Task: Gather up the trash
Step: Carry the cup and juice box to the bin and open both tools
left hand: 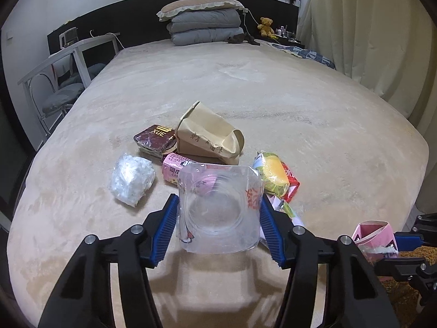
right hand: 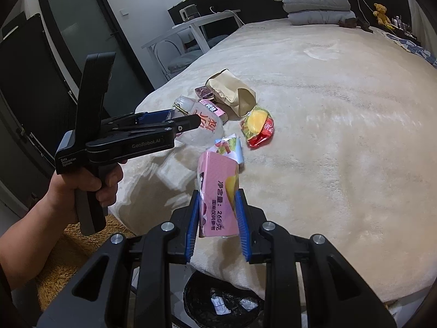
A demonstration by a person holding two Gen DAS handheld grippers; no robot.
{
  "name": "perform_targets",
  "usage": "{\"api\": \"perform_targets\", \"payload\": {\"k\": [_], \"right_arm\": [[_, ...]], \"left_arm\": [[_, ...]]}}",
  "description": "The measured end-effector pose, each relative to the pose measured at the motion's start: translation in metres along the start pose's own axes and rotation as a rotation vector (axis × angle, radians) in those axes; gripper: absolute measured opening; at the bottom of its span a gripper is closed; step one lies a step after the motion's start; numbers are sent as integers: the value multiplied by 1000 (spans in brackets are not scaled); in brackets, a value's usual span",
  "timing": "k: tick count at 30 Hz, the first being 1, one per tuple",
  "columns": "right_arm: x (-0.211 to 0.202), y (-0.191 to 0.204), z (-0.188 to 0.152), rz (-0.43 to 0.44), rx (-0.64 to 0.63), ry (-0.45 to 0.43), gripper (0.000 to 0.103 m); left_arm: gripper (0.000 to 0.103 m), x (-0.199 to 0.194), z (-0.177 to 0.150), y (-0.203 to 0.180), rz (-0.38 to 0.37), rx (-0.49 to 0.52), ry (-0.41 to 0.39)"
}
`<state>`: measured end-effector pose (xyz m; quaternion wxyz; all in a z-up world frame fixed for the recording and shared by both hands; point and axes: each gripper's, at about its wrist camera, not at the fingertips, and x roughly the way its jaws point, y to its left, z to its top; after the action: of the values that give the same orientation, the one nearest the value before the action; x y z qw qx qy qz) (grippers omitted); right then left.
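My left gripper is shut on a clear plastic container and holds it above the bed; it also shows in the right wrist view. My right gripper is shut on a pink carton, held above a black trash bin on the floor. On the bed lie a brown paper bag, a dark red packet, a pink wrapper, a crumpled clear plastic wad, a yellow-red snack bag and a small colourful wrapper.
The beige bed fills both views. Folded grey bedding and a pillow lie at its head beside a teddy bear. A white table and chair stand left. Curtains hang right. A brown rug covers the floor.
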<state>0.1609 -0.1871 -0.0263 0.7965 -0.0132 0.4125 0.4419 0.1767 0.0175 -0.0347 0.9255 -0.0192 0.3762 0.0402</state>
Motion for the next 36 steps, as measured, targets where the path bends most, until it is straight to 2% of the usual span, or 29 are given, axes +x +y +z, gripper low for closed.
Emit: {"api": "perform_targets", "payload": {"k": [9, 15, 22, 32, 36], "right_arm": [[-10, 5, -11, 25, -7, -25, 27], [-21, 11, -24, 60, -18, -43, 27], [-26, 24, -44, 87, -44, -24, 27], [-12, 29, -77, 127, -17, 106, 27], [0, 30, -91, 155, -1, 183, 28]], "left_arm": [[53, -53, -24, 11, -29, -59, -64], [53, -88, -52, 13, -96, -112, -97], [53, -126, -93, -3, -203, -113, -141], [53, -129, -147, -22, -272, -136, 13], [53, -118, -164, -28, -296, -142, 104]]}}
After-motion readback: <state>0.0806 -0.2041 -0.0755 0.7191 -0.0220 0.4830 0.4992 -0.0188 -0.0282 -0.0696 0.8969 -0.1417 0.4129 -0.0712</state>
